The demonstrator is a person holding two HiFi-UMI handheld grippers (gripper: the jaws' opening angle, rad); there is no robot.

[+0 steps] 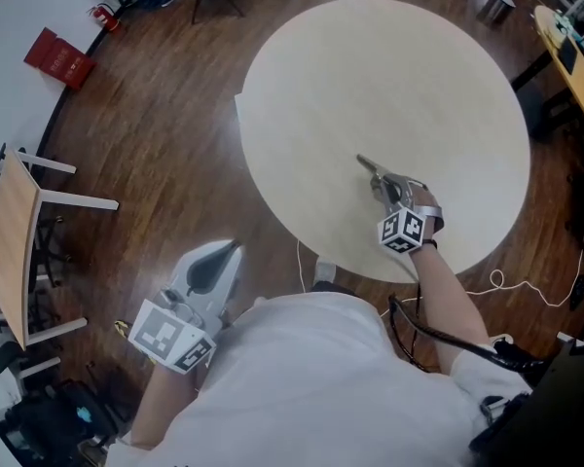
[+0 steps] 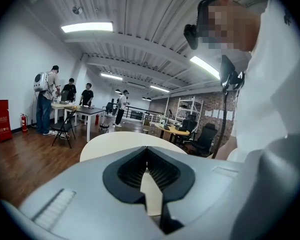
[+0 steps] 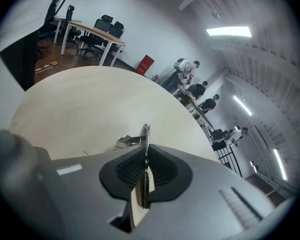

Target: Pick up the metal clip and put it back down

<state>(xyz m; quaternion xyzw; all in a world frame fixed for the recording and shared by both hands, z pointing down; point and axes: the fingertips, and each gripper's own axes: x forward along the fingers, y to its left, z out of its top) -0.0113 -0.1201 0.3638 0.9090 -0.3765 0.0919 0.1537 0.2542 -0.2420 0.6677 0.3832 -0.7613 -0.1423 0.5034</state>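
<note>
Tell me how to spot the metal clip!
Find the big round pale table on the dark wood floor. Over its near side, the right hand-held gripper is shut on the metal clip. It is the thin silvery piece poking out past the jaws, with nothing else like it over the table.

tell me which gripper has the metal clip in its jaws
The right gripper: its jaws are shut on the metal clip over the round table. The left gripper is over the floor, nothing between its jaws.
</note>
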